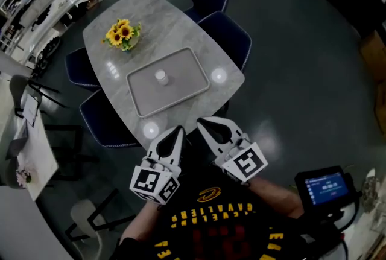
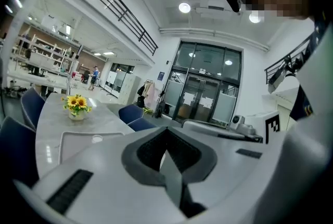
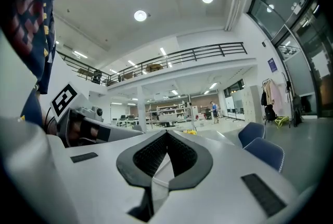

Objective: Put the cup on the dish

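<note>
A small white cup (image 1: 160, 76) stands upright near the middle of a flat grey tray-like dish (image 1: 187, 75) on the marble table (image 1: 108, 60). In the left gripper view the cup (image 2: 97, 139) and the dish (image 2: 70, 140) show at the lower left, far off. Both grippers hang off the table's near edge, close to the person's chest. My left gripper (image 1: 177, 130) (image 2: 166, 132) is shut with nothing in it. My right gripper (image 1: 202, 123) (image 3: 166, 134) is also shut and empty, and it points level over the room.
A vase of sunflowers (image 1: 123, 34) stands on the table's far end. Blue chairs (image 1: 232, 35) (image 1: 104, 123) ring the table. A hand-held device with a blue screen (image 1: 325, 186) sits at the lower right. Dark floor surrounds the table.
</note>
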The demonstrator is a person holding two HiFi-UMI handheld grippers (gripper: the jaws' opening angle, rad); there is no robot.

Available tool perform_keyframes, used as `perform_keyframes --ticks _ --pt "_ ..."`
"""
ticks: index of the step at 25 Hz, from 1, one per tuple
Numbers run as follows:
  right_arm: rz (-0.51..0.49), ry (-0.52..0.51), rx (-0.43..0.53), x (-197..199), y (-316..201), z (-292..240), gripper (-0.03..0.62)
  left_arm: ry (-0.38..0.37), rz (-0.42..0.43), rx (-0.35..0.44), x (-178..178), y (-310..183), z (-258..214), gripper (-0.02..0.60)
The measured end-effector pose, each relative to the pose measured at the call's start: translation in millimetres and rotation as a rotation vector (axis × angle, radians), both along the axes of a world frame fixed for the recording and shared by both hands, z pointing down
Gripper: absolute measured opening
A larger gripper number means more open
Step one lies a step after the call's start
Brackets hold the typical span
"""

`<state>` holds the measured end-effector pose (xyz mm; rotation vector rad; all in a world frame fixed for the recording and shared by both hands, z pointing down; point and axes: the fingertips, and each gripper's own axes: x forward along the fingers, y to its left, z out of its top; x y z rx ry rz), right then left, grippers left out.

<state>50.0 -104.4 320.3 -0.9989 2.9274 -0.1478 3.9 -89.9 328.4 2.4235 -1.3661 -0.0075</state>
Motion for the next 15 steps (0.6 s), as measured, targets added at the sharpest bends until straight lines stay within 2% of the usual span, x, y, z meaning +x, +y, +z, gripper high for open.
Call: perform_keyframes --ticks 6,10,15 --pt "-0.01 0.042 -0.01 0 8 12 0.008 -0.095 0.004 0.044 8 4 -3 0.002" --pt "0.002 0.025 0.017 30 31 -17 0.008 -0.098 0.027 0.03 42 28 -21 0.002" --pt "0.031 0.012 0.041 49 31 -15 0.008 -0.1 0.067 0.023 63 27 -13 0.002"
